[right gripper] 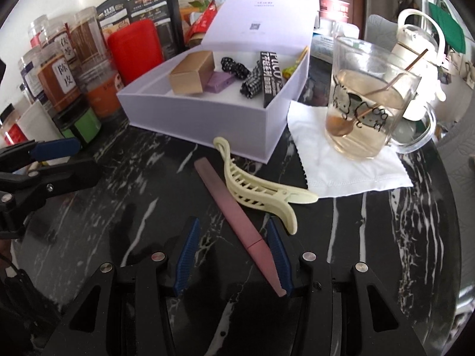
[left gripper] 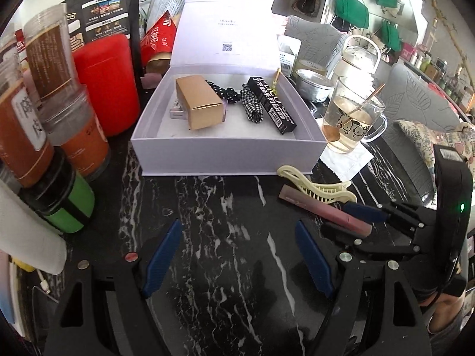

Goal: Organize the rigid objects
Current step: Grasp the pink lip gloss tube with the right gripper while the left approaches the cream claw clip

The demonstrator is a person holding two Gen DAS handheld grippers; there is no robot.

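Note:
An open lilac box (left gripper: 225, 154) (right gripper: 207, 127) stands on the black marble table. It holds a tan carton (left gripper: 199, 102) (right gripper: 191, 72), a black tube box (left gripper: 271, 103) (right gripper: 271, 74) and scrunchies (left gripper: 251, 105). A pink pen-like stick (right gripper: 237, 216) (left gripper: 323, 210) and a cream hair claw (right gripper: 261, 190) (left gripper: 317, 188) lie in front of the box. My right gripper (right gripper: 233, 255) (left gripper: 353, 216) is open, with the stick's near end between its fingers, against the right pad. My left gripper (left gripper: 237, 262) is open and empty over bare table.
Jars and a red canister (left gripper: 107, 83) (right gripper: 136, 50) crowd the left side. A glass mug of liquid with a spoon (left gripper: 350, 118) (right gripper: 368, 98) stands on a white napkin (right gripper: 350, 166) to the right of the box. A metal bowl (left gripper: 314, 83) and glass kettle sit behind.

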